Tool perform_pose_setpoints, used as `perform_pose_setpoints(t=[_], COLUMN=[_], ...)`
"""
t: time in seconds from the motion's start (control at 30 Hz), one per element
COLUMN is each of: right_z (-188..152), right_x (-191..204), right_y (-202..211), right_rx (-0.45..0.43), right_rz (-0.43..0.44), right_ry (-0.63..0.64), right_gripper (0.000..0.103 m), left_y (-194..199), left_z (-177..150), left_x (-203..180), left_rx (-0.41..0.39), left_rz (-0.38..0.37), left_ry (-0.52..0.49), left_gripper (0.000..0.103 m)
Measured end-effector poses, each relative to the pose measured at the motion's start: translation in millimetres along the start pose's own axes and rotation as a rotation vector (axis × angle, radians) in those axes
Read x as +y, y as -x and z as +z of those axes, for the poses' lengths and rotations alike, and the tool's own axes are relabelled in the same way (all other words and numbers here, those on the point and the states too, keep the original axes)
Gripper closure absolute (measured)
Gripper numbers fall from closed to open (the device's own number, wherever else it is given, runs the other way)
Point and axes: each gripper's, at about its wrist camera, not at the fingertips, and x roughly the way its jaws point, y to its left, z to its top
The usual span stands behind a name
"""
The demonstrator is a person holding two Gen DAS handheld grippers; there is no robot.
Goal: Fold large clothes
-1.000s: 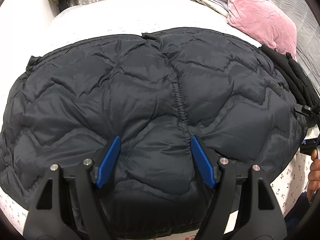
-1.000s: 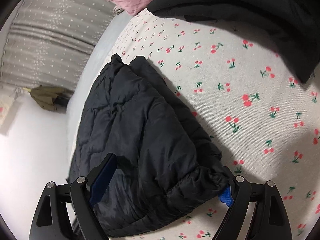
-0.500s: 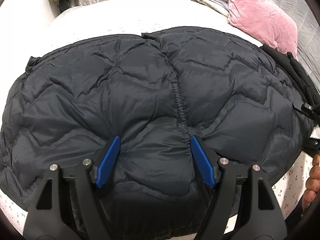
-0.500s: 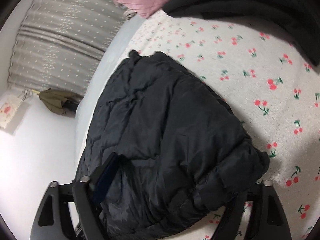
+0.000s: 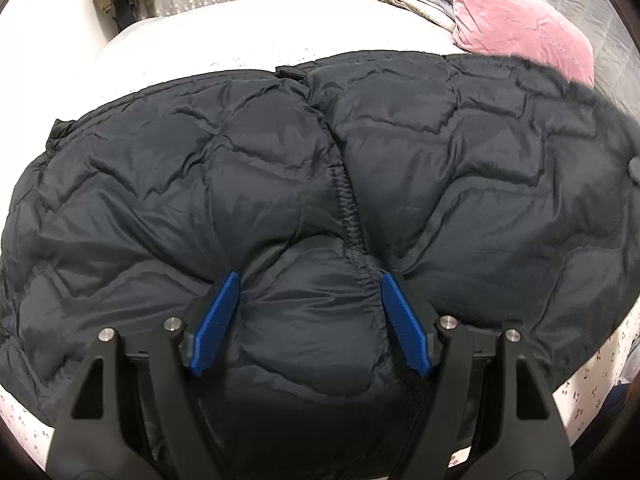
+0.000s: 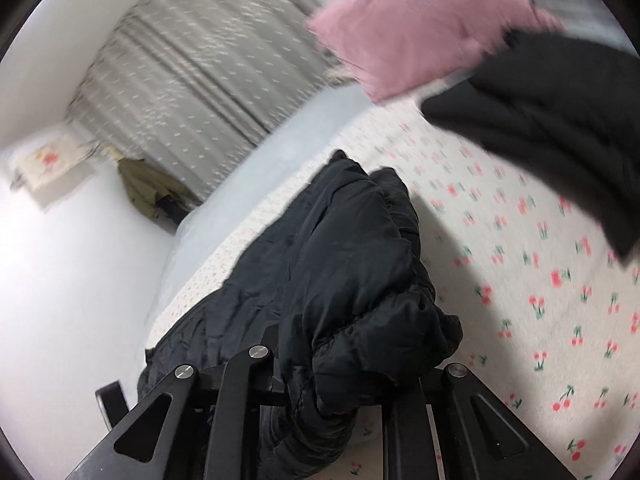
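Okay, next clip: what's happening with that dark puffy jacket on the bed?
A person is folding a black jacket on a cherry-print bed. The left tool is open, its blue fingers pressed down on either side of a puff of fabric near the jacket's middle seam. The right tool has a bunched sleeve raised off the sheet; its fingers are hidden by the fabric.

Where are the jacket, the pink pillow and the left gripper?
jacket [image 5: 248,184]: left wrist view, quilted back panel.
pink pillow [image 5: 520,28]: left wrist view, middle of its velvet face.
left gripper [image 5: 310,292]: left wrist view, between the blue fingertips.
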Motion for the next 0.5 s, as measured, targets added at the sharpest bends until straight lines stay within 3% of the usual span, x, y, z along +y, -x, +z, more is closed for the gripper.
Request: perform_pose_setpoints(t=[0.27,0.4,0.5], right_z=[-15,-16,-10], right_x=[56,59,51], right_y=[24,23,21], right_rx=[-0.140,-0.143,-0.136], right_rz=[0.084,0.106,0.096], right_ry=[0.269,0.266,0.238], right_gripper=[0.086,0.086,0.086], left_y=[-2,-1,10], left_z=[-3,-1,6], left_x=[-7,-7,12], left_rx=[-0.021,-0.012,0.006], left_rz=[-0.048,-0.078,-0.182], left_ry=[-0.015,-0.024,0.046], left_gripper=[0.029,0.029,0.029])
